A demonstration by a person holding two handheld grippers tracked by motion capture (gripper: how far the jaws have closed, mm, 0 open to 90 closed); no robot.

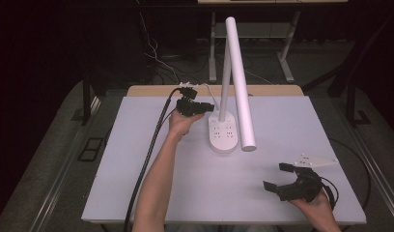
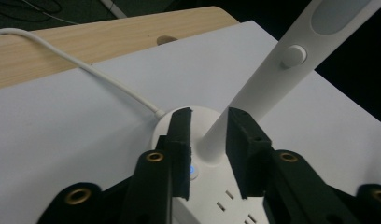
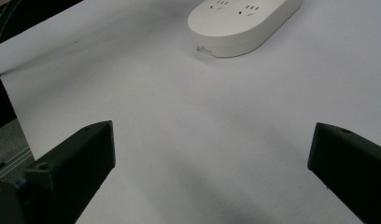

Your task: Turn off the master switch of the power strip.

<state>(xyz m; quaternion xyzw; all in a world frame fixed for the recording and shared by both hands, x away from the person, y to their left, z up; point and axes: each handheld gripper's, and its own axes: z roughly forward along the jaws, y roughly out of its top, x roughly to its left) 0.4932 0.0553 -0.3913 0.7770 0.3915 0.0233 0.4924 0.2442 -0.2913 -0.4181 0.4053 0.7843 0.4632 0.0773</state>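
Observation:
A white desk lamp stands at the back middle of the table. Its oval base [image 1: 223, 134] carries sockets, a thin stem [image 1: 225, 82] rises from it, and a long head [image 1: 241, 82] slants down to the front. My left gripper [image 1: 209, 107] reaches in from the left at the foot of the stem. In the left gripper view the stem [image 2: 254, 93] stands between the jaws of the left gripper [image 2: 209, 116], the right pad against it and a narrow gap at the left pad. A small blue light [image 2: 193, 170] glows on the base. My right gripper [image 1: 274, 176] rests wide open at the front right, holding nothing, its jaws [image 3: 212, 140] facing the base [image 3: 244, 21].
The lamp's white cord [image 2: 86, 67] runs off the back over a wooden table edge [image 1: 151, 90]. A thick black cable [image 1: 147, 159] trails from my left gripper along the forearm. The white tabletop [image 1: 185, 183] spreads bare between the two hands.

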